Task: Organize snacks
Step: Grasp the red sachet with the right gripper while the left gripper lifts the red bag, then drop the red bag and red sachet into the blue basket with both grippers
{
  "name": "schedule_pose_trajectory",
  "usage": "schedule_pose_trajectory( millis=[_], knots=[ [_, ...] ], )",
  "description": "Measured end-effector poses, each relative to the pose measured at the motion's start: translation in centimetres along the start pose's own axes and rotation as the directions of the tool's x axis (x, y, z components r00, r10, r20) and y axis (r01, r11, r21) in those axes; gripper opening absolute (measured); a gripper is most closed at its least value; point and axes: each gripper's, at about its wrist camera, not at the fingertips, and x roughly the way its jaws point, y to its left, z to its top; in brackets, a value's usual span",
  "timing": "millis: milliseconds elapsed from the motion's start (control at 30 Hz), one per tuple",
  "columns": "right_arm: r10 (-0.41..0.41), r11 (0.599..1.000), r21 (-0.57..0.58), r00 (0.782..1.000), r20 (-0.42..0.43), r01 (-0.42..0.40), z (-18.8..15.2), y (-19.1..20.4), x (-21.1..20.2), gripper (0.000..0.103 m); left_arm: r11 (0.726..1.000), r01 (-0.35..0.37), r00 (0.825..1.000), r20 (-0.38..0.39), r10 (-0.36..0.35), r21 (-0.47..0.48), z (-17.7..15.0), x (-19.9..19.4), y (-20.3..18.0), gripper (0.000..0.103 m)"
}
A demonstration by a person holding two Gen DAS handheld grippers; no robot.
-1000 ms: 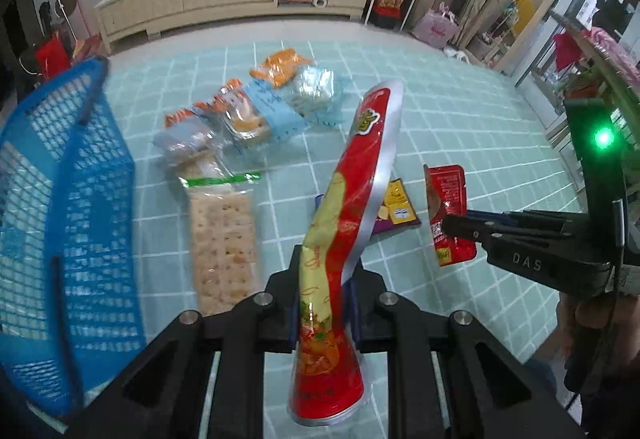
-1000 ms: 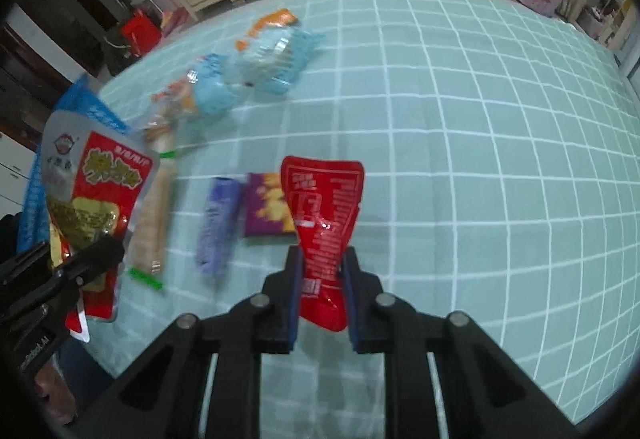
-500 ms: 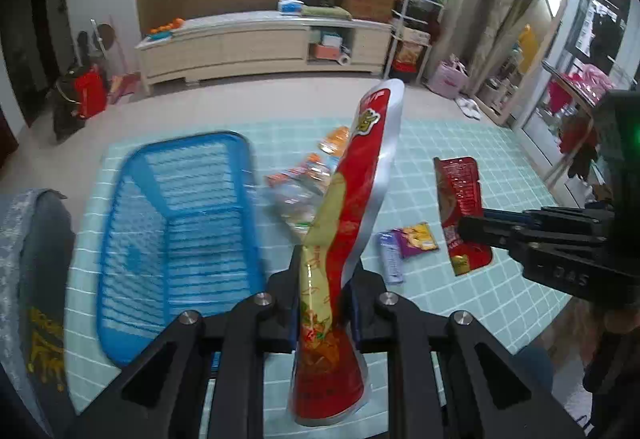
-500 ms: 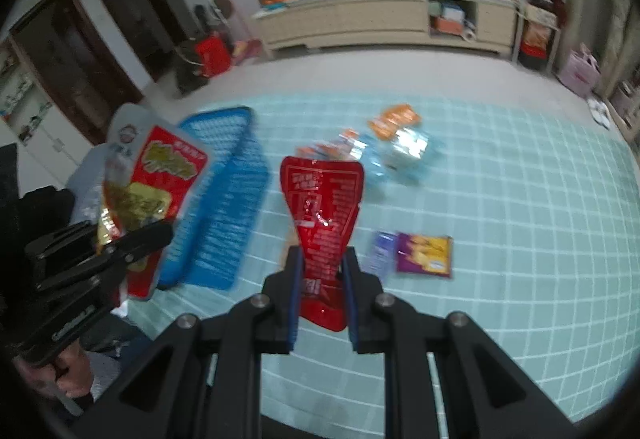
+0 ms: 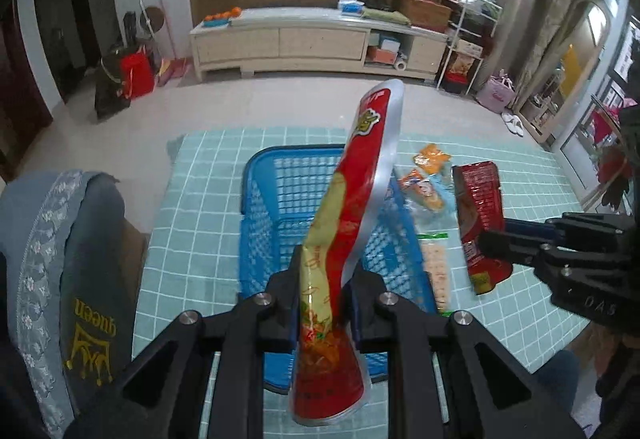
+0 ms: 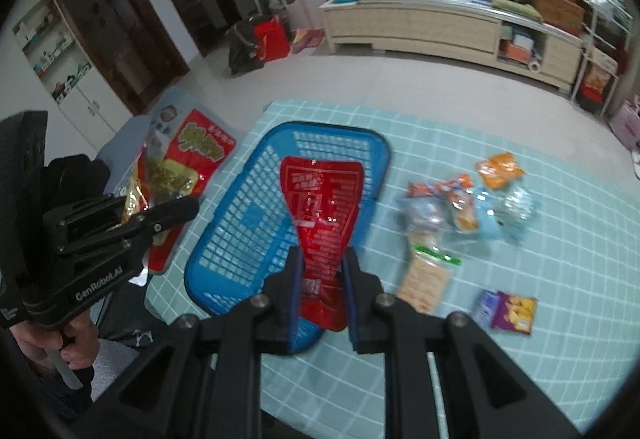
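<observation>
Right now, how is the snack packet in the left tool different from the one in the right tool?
The left tool grips a large red and yellow snack bag with a printed food picture; the right tool grips a smaller red pouch covered in fine print. The bag is long with a silver edge; the pouch is short and flared. Both are mostly red, clamped upright and held above the blue basket.

The blue basket (image 5: 280, 199) (image 6: 248, 215) on the table (image 5: 200, 199) (image 6: 560, 279) is viewed obliquely downward from above toward 12 o'clock by both wrist cameras, closely, and shared.
</observation>
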Motion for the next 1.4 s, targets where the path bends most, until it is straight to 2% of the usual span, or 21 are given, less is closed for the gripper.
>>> schedule_pose_trajectory(
  millis=[233, 400, 600, 667, 733, 767, 800, 867, 900, 933, 1133, 1233, 1400],
  knots=[
    [0.007, 1.000, 0.002, 0.998, -0.063, -0.007, 2.9, 1.1, 4.7, 0.023, 1.000, 0.015, 0.998, -0.061, -0.015, -0.011, 1.1, 3.9, 2.8, 0.017],
    [0.006, 1.000, 0.019, 0.995, -0.103, -0.004, 3.8, 1.1, 7.8, 0.023, 1.000, 0.027, 0.994, -0.102, -0.026, 0.006, 1.8, 6.5, 2.6, 0.017],
    [0.000, 0.999, 0.041, 0.993, -0.121, 0.005, 4.4, 0.3, 9.3, 0.023, 0.999, 0.040, 0.991, -0.126, -0.037, 0.014, 2.3, 8.5, 2.3, 0.019],
    [-0.001, 0.999, 0.043, 0.992, -0.122, 0.007, 4.6, 0.1, 9.5, 0.023, 0.999, 0.040, 0.992, -0.122, -0.041, -0.007, 2.6, 8.8, 2.6, 0.026],
    [-0.017, 0.999, 0.036, 0.992, -0.125, 0.022, 4.7, -0.1, 9.6, 0.030, 1.000, 0.025, 0.994, -0.106, -0.025, -0.004, 2.8, 8.9, 2.7, 0.031],
    [-0.025, 0.999, 0.027, 0.992, -0.124, 0.029, 4.7, -0.1, 9.5, 0.032, 1.000, 0.012, 0.995, -0.099, -0.012, 0.000, 2.8, 8.8, 2.7, 0.037],
    [-0.028, 0.999, 0.023, 0.992, -0.126, 0.031, 4.6, -0.1, 9.5, 0.038, 1.000, 0.007, 0.995, -0.097, -0.007, 0.000, 2.8, 8.6, 2.5, 0.044],
    [-0.030, 0.999, 0.026, 0.991, -0.128, 0.034, 4.4, -0.3, 9.1, 0.053, 1.000, 0.004, 0.996, -0.093, -0.004, -0.005, 2.7, 8.0, 2.4, 0.052],
    [-0.038, 0.999, 0.024, 0.992, -0.123, 0.041, 4.3, -0.5, 8.8, 0.067, 1.000, 0.007, 0.996, -0.092, -0.007, -0.001, 2.7, 7.8, 2.3, 0.055],
    [-0.049, 0.998, 0.024, 0.992, -0.113, 0.052, 4.2, -0.6, 8.5, 0.073, 1.000, 0.007, 0.996, -0.088, -0.006, 0.006, 2.6, 7.5, 2.2, 0.057],
    [-0.076, 0.996, 0.046, 0.994, -0.082, 0.080, 2.6, -1.3, 5.3, 0.074, 0.997, -0.028, 0.999, -0.038, 0.031, 0.077, 1.3, 4.4, 0.0, 0.074],
    [-0.096, 0.994, 0.049, 0.993, -0.071, 0.099, 1.6, -1.6, 3.4, 0.074, 0.996, -0.031, 0.999, -0.011, 0.032, 0.085, 0.4, 2.7, -1.3, 0.079],
    [-0.101, 0.989, 0.100, 0.994, -0.048, 0.105, -0.7, -3.2, -0.2, 0.074, 0.998, 0.009, 1.000, -0.001, -0.009, 0.059, -0.5, 0.8, -3.5, 0.079]
  ],
)
